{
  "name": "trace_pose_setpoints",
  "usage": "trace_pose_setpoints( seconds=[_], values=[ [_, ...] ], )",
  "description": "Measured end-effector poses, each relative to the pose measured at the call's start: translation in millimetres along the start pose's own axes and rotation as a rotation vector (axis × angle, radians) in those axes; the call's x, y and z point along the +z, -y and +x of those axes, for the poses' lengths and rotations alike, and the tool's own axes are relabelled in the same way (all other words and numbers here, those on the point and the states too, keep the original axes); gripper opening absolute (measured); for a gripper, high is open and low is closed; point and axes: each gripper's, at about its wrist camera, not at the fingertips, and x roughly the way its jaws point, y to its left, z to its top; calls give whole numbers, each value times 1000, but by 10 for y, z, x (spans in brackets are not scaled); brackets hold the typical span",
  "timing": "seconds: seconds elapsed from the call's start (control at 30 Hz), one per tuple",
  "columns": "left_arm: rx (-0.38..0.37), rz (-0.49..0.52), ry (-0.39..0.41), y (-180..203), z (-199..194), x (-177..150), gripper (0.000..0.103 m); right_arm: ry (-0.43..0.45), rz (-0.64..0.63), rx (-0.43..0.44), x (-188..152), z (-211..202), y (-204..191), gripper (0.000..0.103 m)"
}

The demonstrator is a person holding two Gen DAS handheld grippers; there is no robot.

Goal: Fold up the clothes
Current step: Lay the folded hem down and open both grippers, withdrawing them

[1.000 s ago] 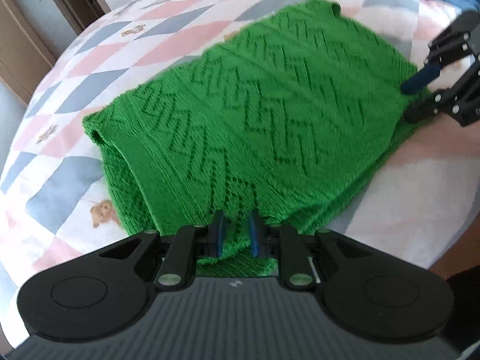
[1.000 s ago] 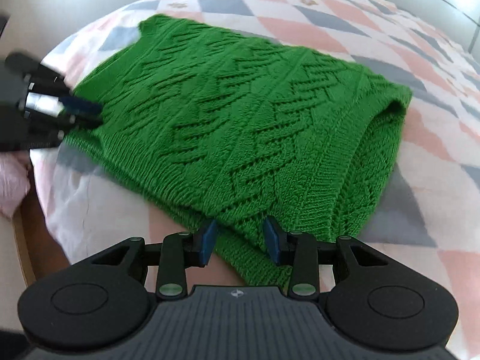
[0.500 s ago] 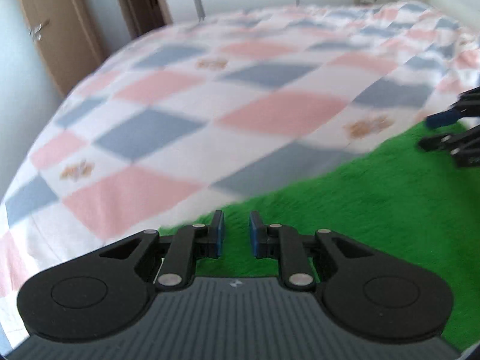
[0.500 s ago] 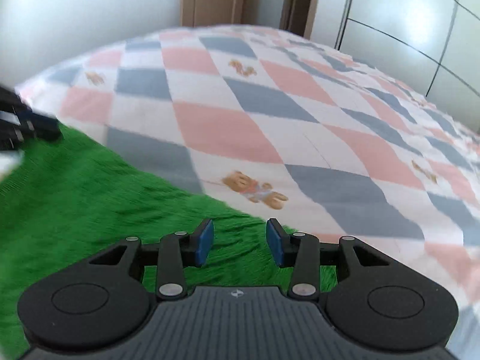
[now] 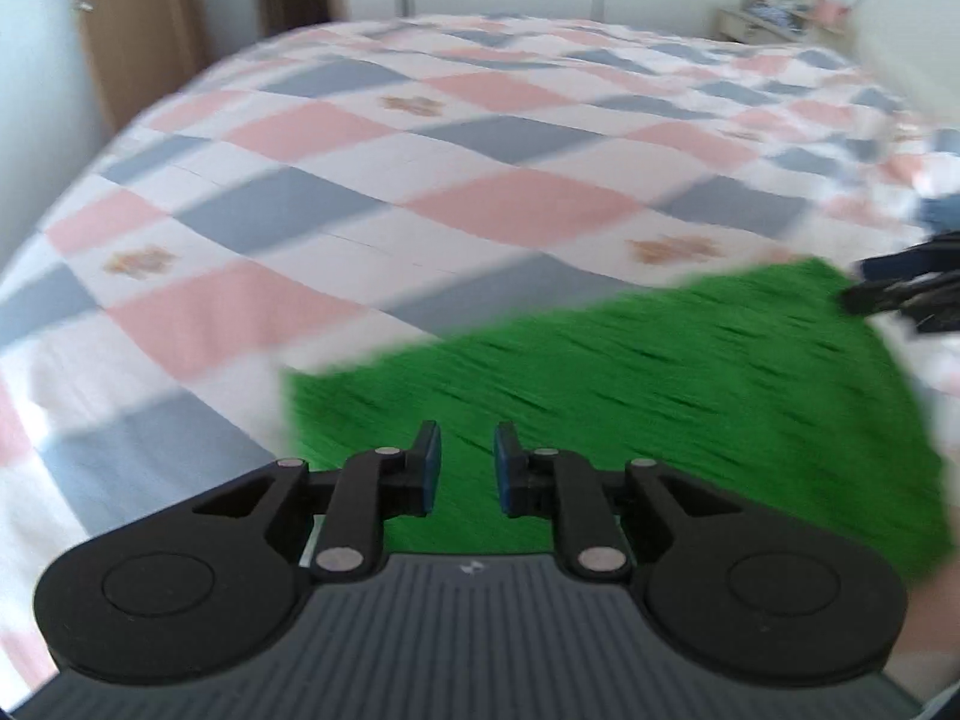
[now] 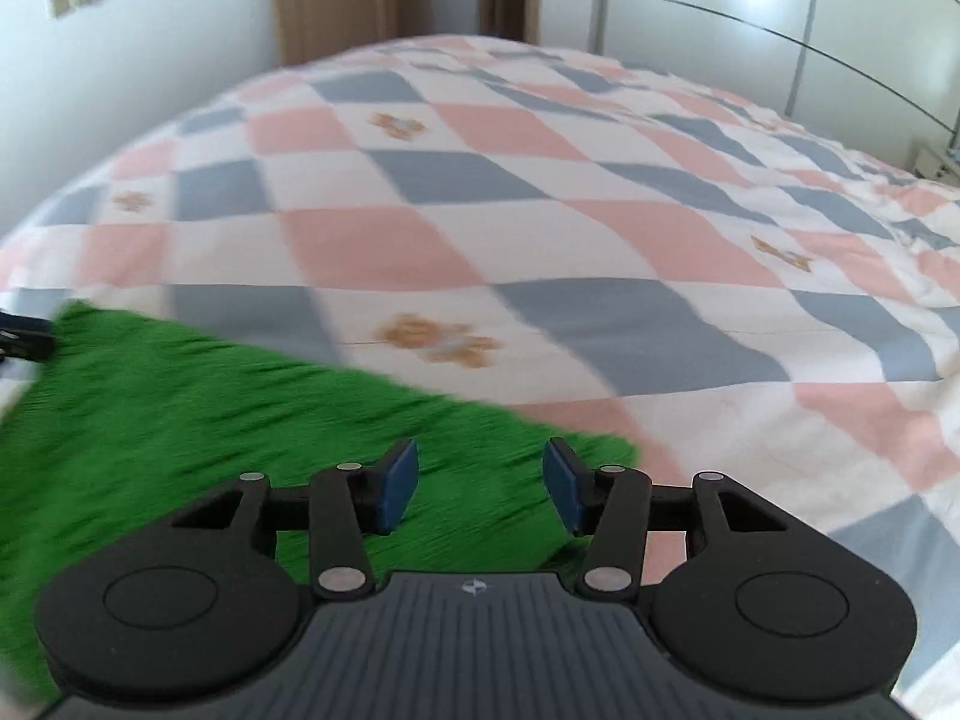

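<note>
A green knit sweater (image 5: 660,372) lies folded on the checkered quilt (image 5: 360,180), blurred by motion. My left gripper (image 5: 465,468) sits over the sweater's left end, its jaws nearly together with green knit in the narrow gap. My right gripper (image 6: 480,492) hovers over the sweater's (image 6: 180,408) right corner; its jaws are opening and the blue pads stand clear of the cloth below. Each gripper shows in the other's view: the right one (image 5: 900,294) at the sweater's far right edge, the left one (image 6: 24,336) at the far left edge.
The quilt (image 6: 540,210) of pink, grey and white diamonds stretches far beyond the sweater. A blue garment (image 5: 942,210) lies at the bed's right side. A wooden door (image 5: 138,30) and white wardrobe doors (image 6: 780,30) stand behind the bed.
Both grippers swung forward from the sweater's near hem across it, so the views now look over the bed. The right jaws have widened; the left jaws kept their narrow gap.
</note>
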Motion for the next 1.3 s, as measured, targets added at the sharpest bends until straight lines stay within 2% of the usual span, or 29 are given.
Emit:
trace_pose_setpoints(
  seconds=[0.1,0.17,0.23,0.33,0.43,0.53,0.6,0.7,0.87,1.07,1.3],
  values=[
    [0,-35,-77,238,-17,-301,18,-46,-41,73,-233,-174,-334,51],
    [44,-85,-132,313,-1,-504,17,-98,-67,109,-454,-191,-505,51],
    [90,-116,-139,402,-75,-600,17,-169,-97,103,-703,-148,-572,51],
    [174,-170,-183,563,-210,-598,17,-175,-139,113,-931,-210,-525,51],
    [265,-246,-262,751,-377,-510,17,-208,-122,140,-897,-336,-436,51],
    [357,-309,-301,978,-670,-345,27,-163,-93,180,-747,-656,-359,58],
    [385,-345,-276,1141,-924,-251,31,-134,-83,223,-635,-905,-316,71],
    [423,-359,-237,1383,-1273,-163,35,-135,-69,253,-474,-1214,-265,73],
    [470,-378,-200,1713,-1738,-106,38,-123,-56,301,-345,-1628,-178,83],
    [487,-404,-187,1978,-2114,-145,39,-142,-56,299,-315,-1970,-191,84],
    [470,-368,-175,2122,-2460,-104,41,-136,-69,280,-283,-2356,-283,84]
  ],
)
